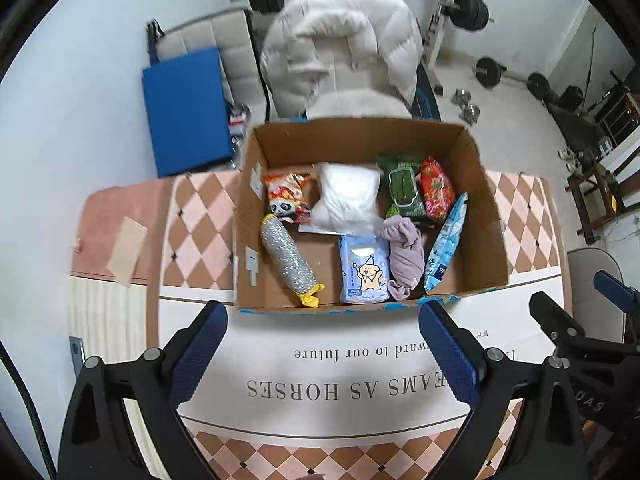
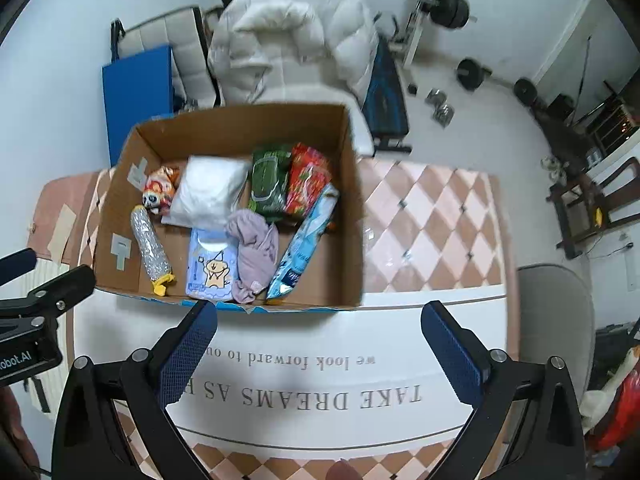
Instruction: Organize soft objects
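An open cardboard box [image 1: 478, 216] stands on the table and holds soft things: a silver roll with a yellow end [image 1: 289, 258], a panda snack bag [image 1: 286, 198], a white pillow pack [image 1: 348, 196], a blue tissue pack [image 1: 364, 270], a lilac cloth [image 1: 404, 254], a green pack [image 1: 402, 188], a red bag [image 1: 437, 190] and a blue pouch [image 1: 446, 242]. The same box [image 2: 354, 216] shows in the right wrist view. My left gripper [image 1: 324, 344] is open and empty, just short of the box's near rim. My right gripper [image 2: 320, 340] is open and empty too.
A white mat with printed words [image 1: 360, 392] lies under the grippers on a checkered tablecloth [image 2: 432, 216]. Behind the table stand a chair with a white puffer jacket [image 1: 340, 48], a blue panel [image 1: 186, 112] and weight gear [image 2: 448, 6].
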